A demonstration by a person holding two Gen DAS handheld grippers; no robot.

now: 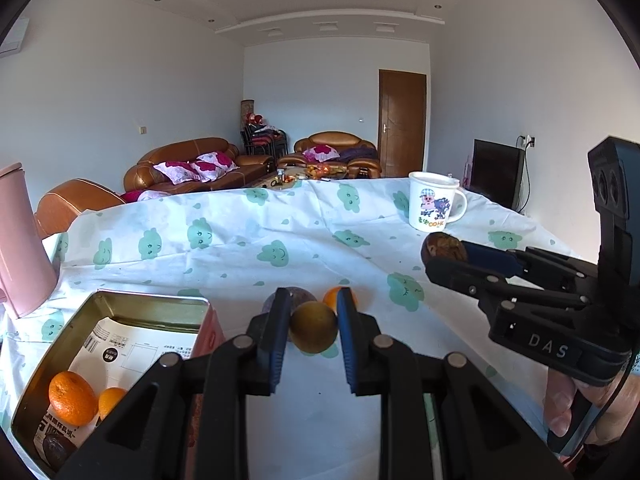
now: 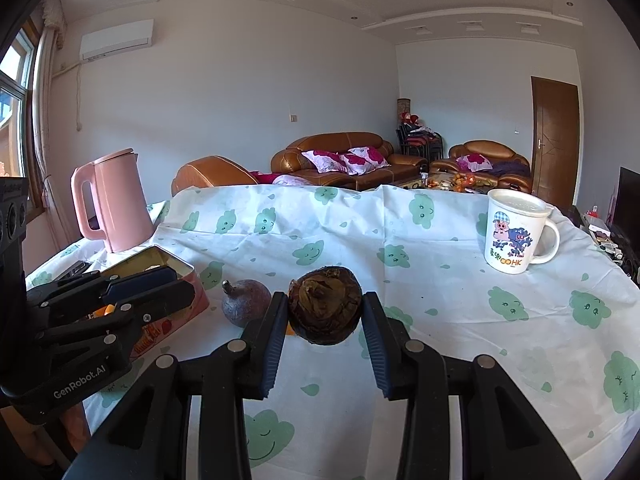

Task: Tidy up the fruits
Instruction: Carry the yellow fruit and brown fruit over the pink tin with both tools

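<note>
Holding fruit in both grippers above the tablecloth (image 1: 280, 208)

My left gripper (image 1: 313, 322) clamps an olive-green fruit (image 1: 313, 332); right gripper (image 2: 325, 320) pinches a brown husked fruit (image 2: 325, 310); next, I judge, the tin (image 1: 132, 308).

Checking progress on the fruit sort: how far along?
Done: two oranges and a dark fruit lie in the metal tin.
In hand: left gripper holds an olive-brown round fruit; right gripper holds a dark brown fruit.
Left: purple fruit, small orange.

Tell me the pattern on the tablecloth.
The tablecloth is white with smiling mint-green clouds and small green drops, clearest in the right wrist view.
</note>
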